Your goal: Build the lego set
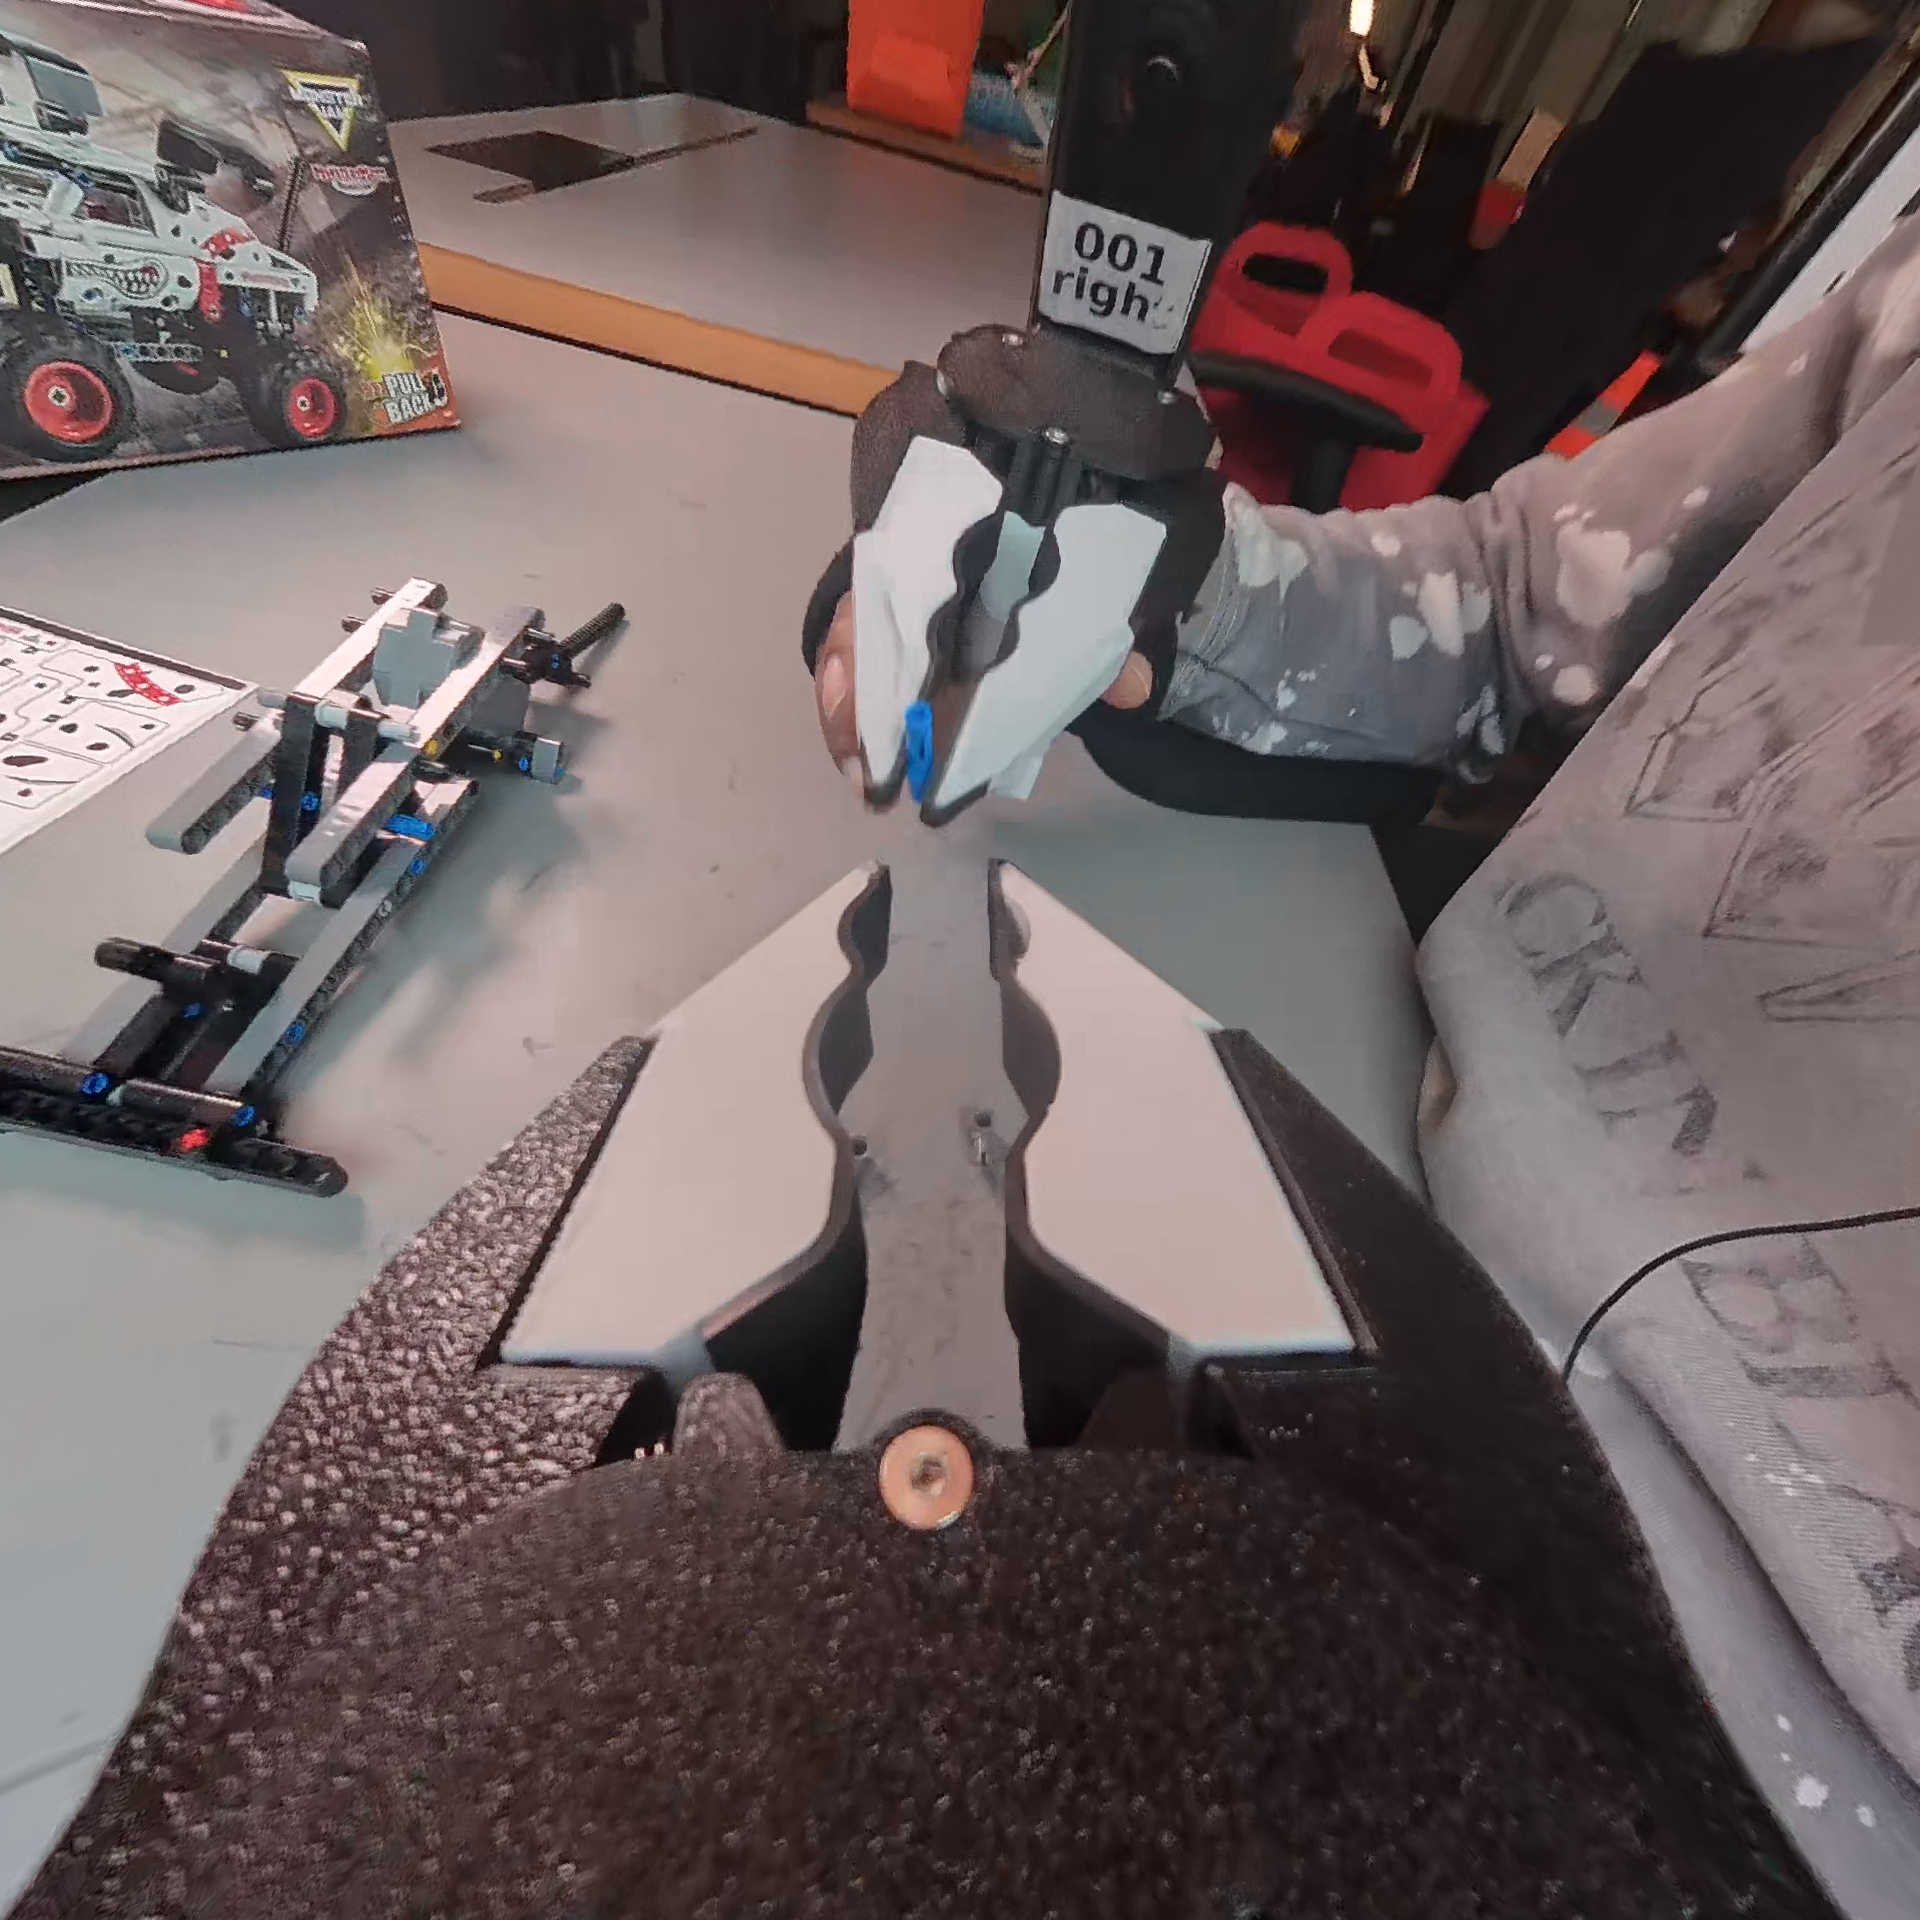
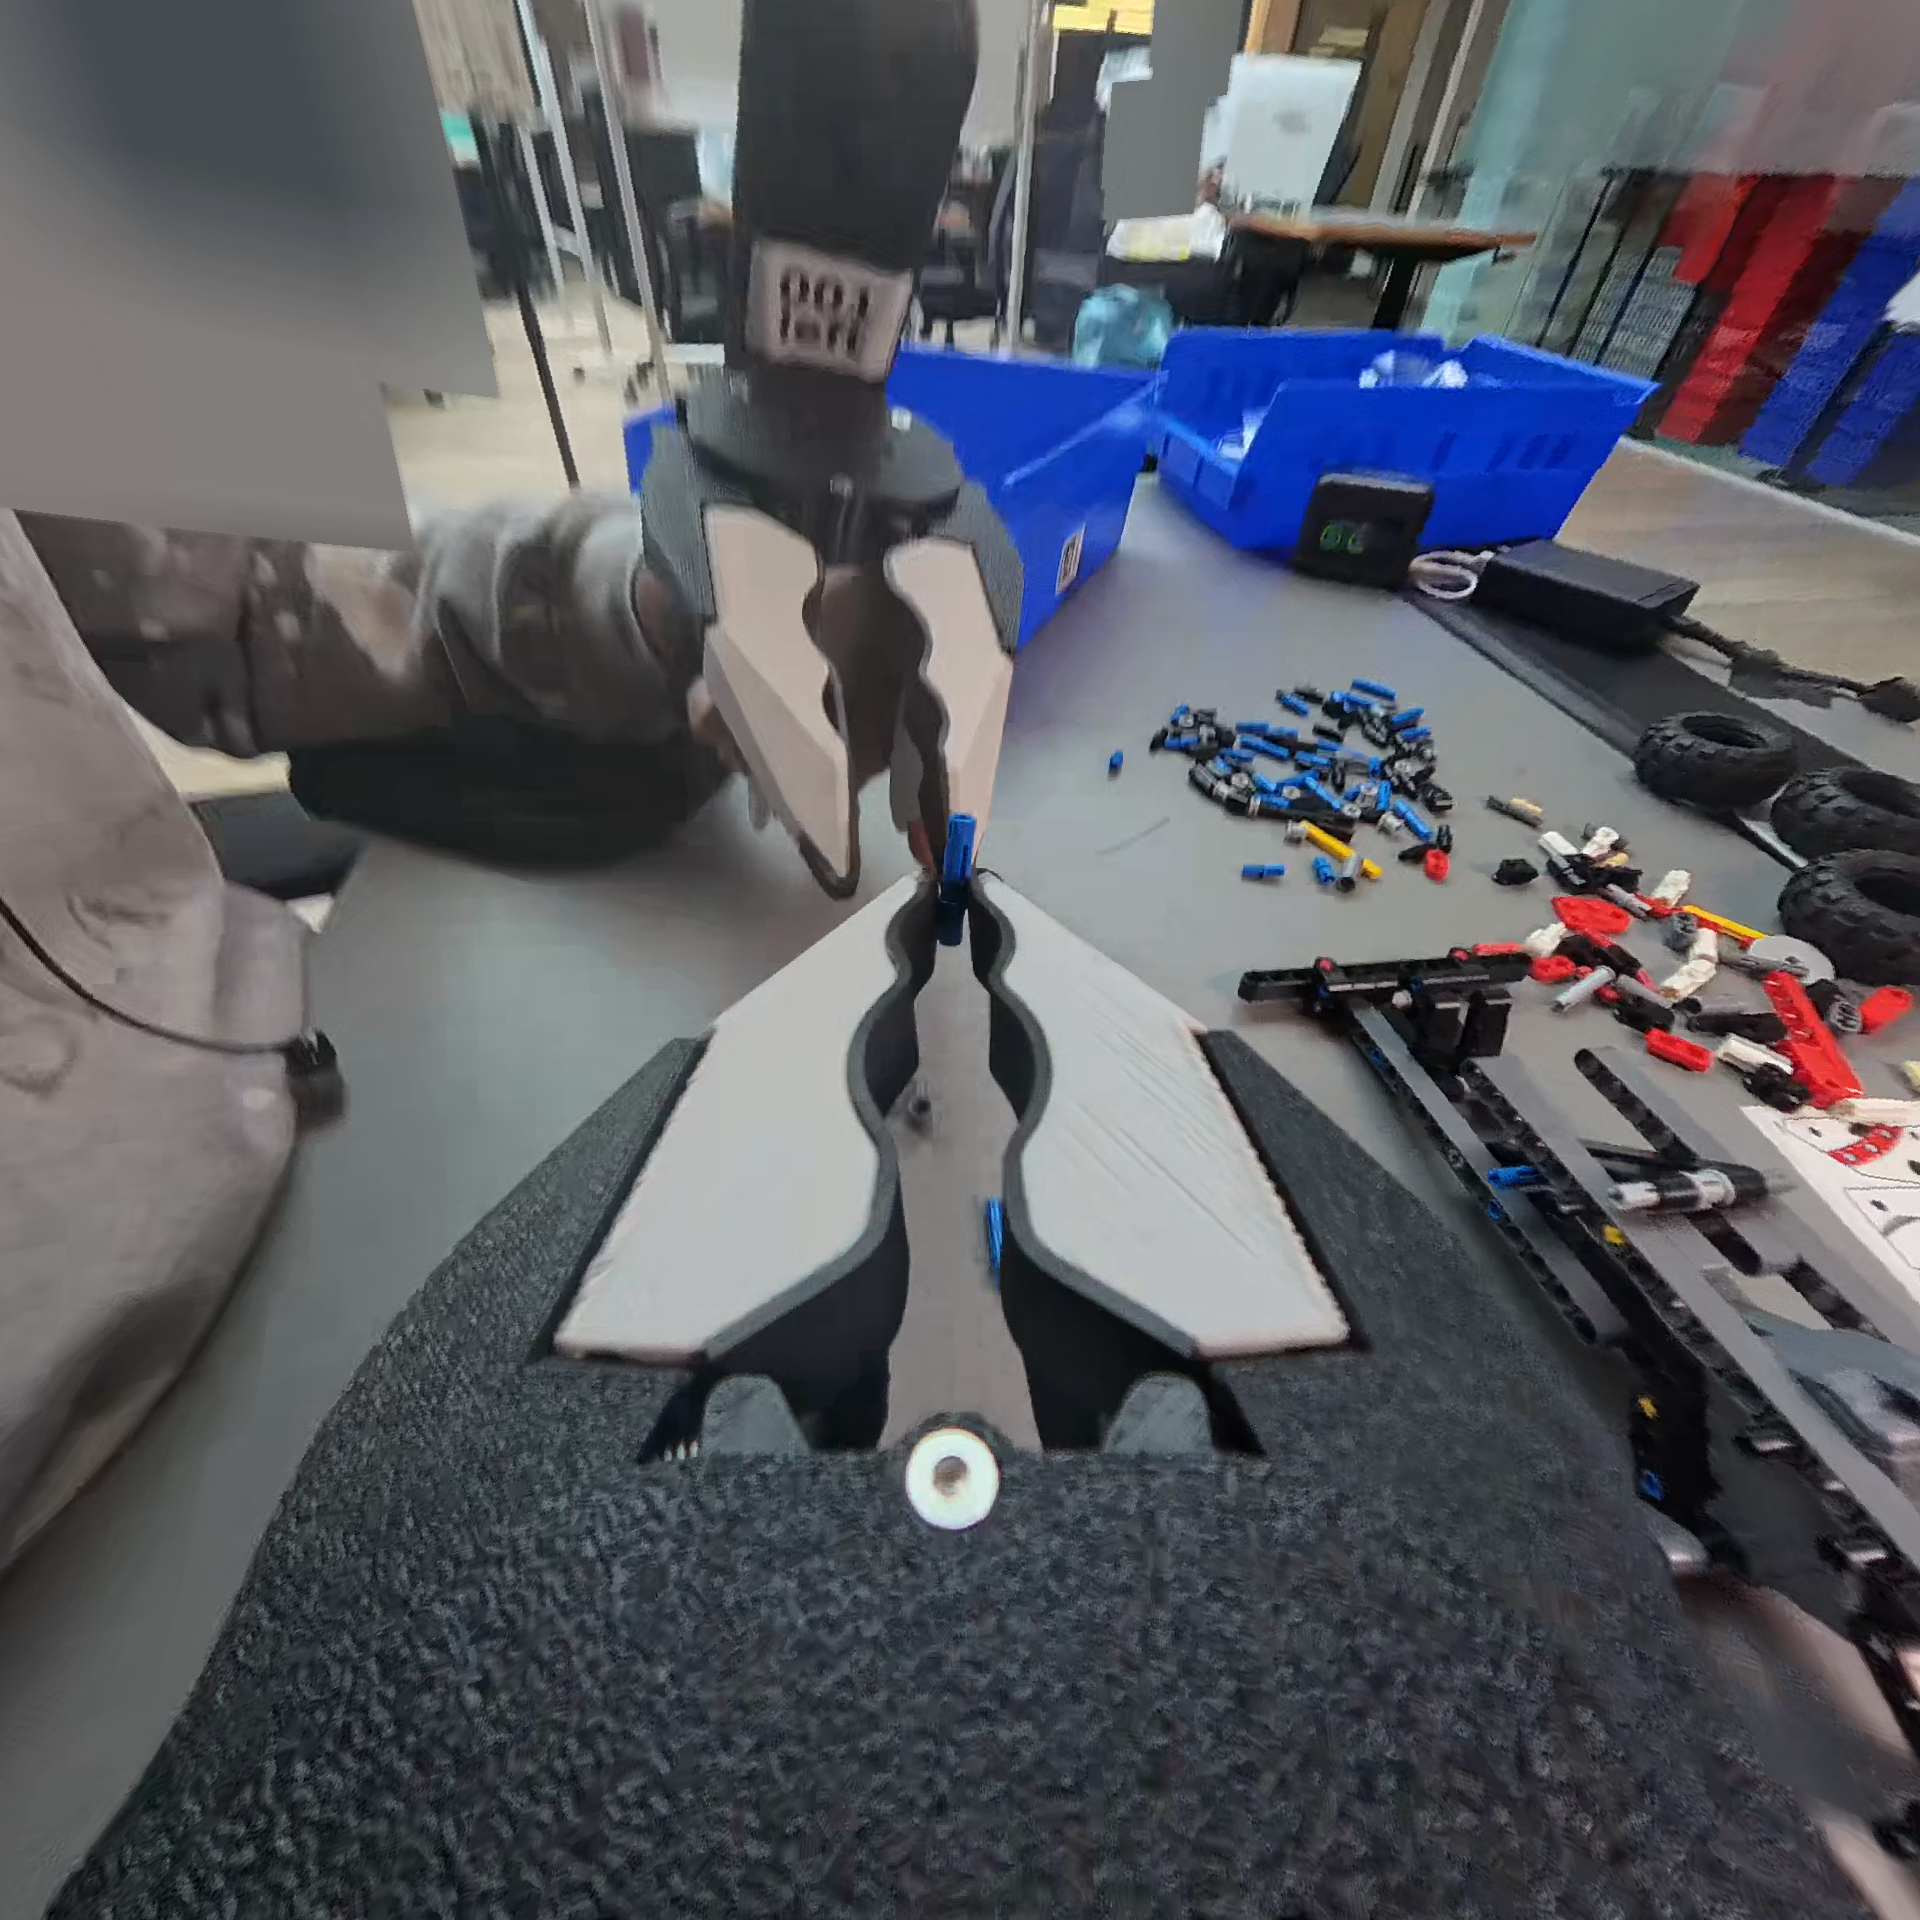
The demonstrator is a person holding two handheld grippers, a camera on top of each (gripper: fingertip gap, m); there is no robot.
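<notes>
My right gripper [image 2: 951, 888] is shut on a small blue pin [image 2: 954, 873] that stands upright between its tips. In the left wrist view the right gripper [image 1: 902, 800] points down at me with the blue pin [image 1: 917, 743] at its tips. My left gripper [image 1: 940, 868] is open and empty, tip to tip with the right one just above the grey table [image 1: 675, 582]. It also shows in the right wrist view [image 2: 883, 862]. The part-built black and grey chassis [image 1: 312, 831] lies on the table to the left; it also shows in the right wrist view [image 2: 1558, 1143].
The set's box [image 1: 187, 239] stands at the back left, with a sticker sheet [image 1: 73, 717] near it. A pile of blue and black pins [image 2: 1309, 769], red and white parts [image 2: 1714, 987], black tyres [image 2: 1714, 758] and blue bins [image 2: 1392, 436] lie to the right. A person's sleeve [image 1: 1403, 623] reaches in. Only a small space, under 4 cm, lies between the two pairs of fingers.
</notes>
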